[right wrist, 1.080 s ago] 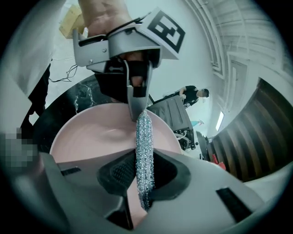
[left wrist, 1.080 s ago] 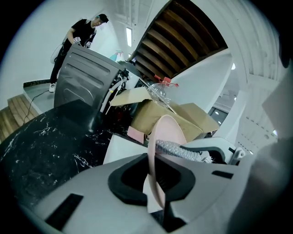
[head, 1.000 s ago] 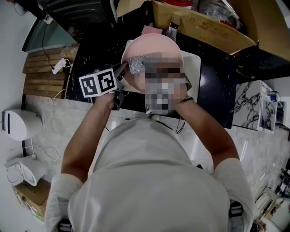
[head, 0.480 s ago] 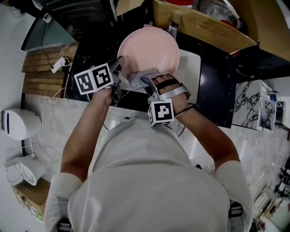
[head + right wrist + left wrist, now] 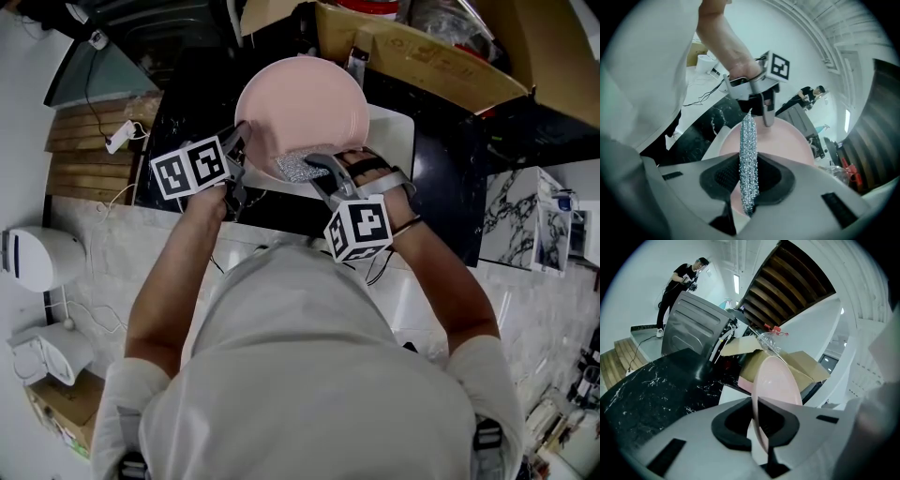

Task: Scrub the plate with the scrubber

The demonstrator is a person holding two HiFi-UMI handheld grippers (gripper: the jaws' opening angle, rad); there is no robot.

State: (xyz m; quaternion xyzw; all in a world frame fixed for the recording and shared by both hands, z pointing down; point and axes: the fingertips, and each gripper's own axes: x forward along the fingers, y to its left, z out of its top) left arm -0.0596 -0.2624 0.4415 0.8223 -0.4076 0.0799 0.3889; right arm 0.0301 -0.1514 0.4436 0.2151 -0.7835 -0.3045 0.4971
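Note:
A round pink plate (image 5: pixel 302 103) is held up on edge over the black counter. My left gripper (image 5: pixel 244 142) is shut on its left rim; in the left gripper view the thin rim (image 5: pixel 758 427) runs between the dark pads, and the jaws have just been closing on it. My right gripper (image 5: pixel 315 165) is shut on a silver mesh scrubber (image 5: pixel 298 167), which lies against the plate's lower part. In the right gripper view the scrubber (image 5: pixel 749 154) stands edge-on between the pads, with the plate (image 5: pixel 785 140) and the left gripper (image 5: pixel 767 112) behind it.
A white board (image 5: pixel 396 141) lies under the plate on the black marble counter (image 5: pixel 183 103). An open cardboard box (image 5: pixel 422 52) sits just beyond. Wooden slats (image 5: pixel 89 150) and a white appliance (image 5: pixel 37 258) are at the left. A person (image 5: pixel 679 282) stands far off.
My right gripper has drawn the scrubber from the plate's upper left down to its lower edge, and the hand has shifted right and nearer. The plate has shifted slightly left.

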